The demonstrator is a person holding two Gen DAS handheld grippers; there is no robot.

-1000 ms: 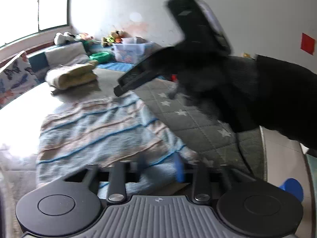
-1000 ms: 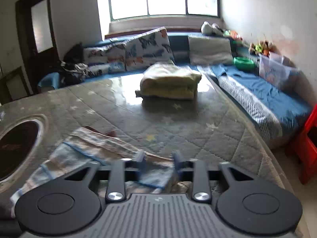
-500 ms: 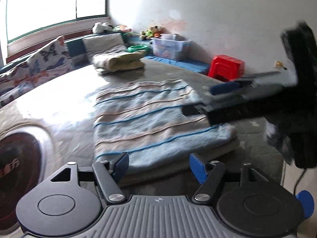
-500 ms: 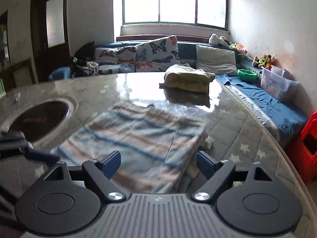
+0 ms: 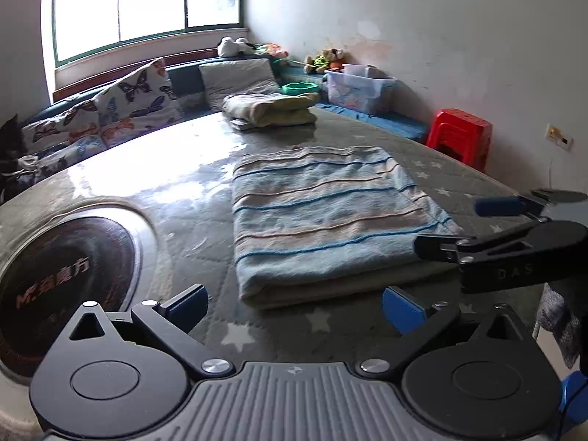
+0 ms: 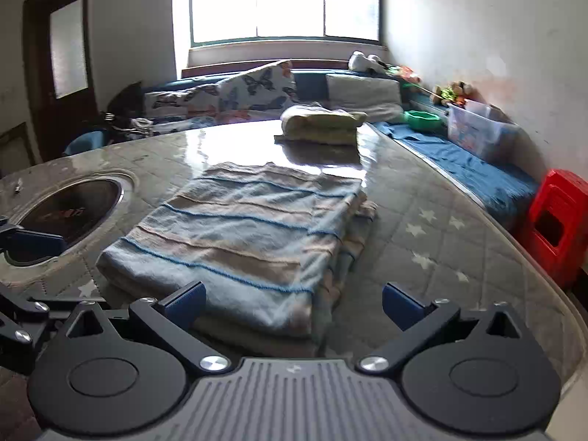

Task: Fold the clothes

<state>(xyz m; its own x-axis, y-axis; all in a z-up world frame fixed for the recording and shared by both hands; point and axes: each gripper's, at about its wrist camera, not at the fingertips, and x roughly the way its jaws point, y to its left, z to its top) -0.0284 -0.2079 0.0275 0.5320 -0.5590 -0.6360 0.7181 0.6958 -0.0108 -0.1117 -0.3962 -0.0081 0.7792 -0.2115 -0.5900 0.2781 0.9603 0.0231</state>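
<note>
Left gripper [image 5: 294,307]: jaws opening, wide apart, nothing between them. Right gripper [image 6: 292,305]: same, jaws opening, empty, hovering at the near edge of the striped cloth [image 6: 250,235]. Cloth lies folded flat on the table [image 6: 433,220], beside the round dark inset [image 5: 55,279]. Further back, another folded pile [image 6: 321,125].

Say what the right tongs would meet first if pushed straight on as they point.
Probably the near edge of the folded striped garment: it lies right ahead of the opening right tongs, nothing between them. Depth is uncertain.
</note>
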